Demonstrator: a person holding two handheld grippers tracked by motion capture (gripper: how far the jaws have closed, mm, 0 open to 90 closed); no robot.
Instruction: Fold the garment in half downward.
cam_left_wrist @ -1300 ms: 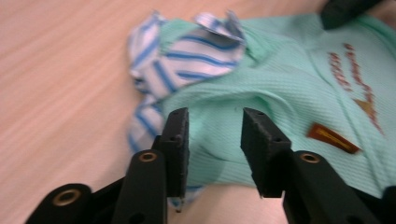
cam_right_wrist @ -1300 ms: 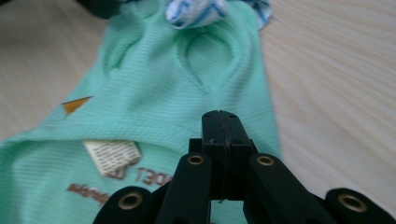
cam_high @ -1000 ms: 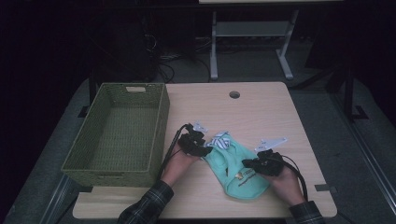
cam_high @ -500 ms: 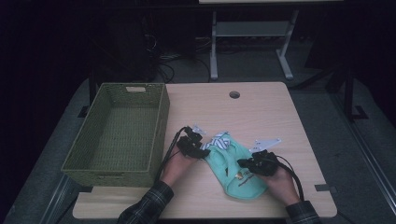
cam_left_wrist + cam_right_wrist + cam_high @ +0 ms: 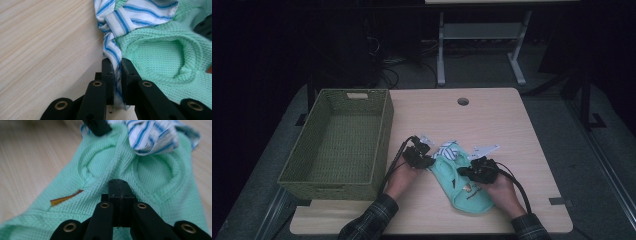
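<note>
A mint green knit garment with a blue-and-white striped collar lies on the wooden table. My left gripper sits at the garment's left edge. Its jaws have just been closing and now pinch the striped fabric between the pads, left gripper. My right gripper rests over the garment's right side. In its own view the right gripper has its jaws pressed together on the green knit, and I see no fabric between them. The left gripper's tip shows beyond the collar.
A green woven basket, nothing in it, stands at the left side of the table. A round cable hole sits near the far edge. Bare tabletop lies beyond the garment and to its right. Dark floor and a desk frame lie behind.
The left jaws have closed onto the striped fabric. The right gripper has slid left over the green garment, toward the left gripper. The left hand has stayed put.
</note>
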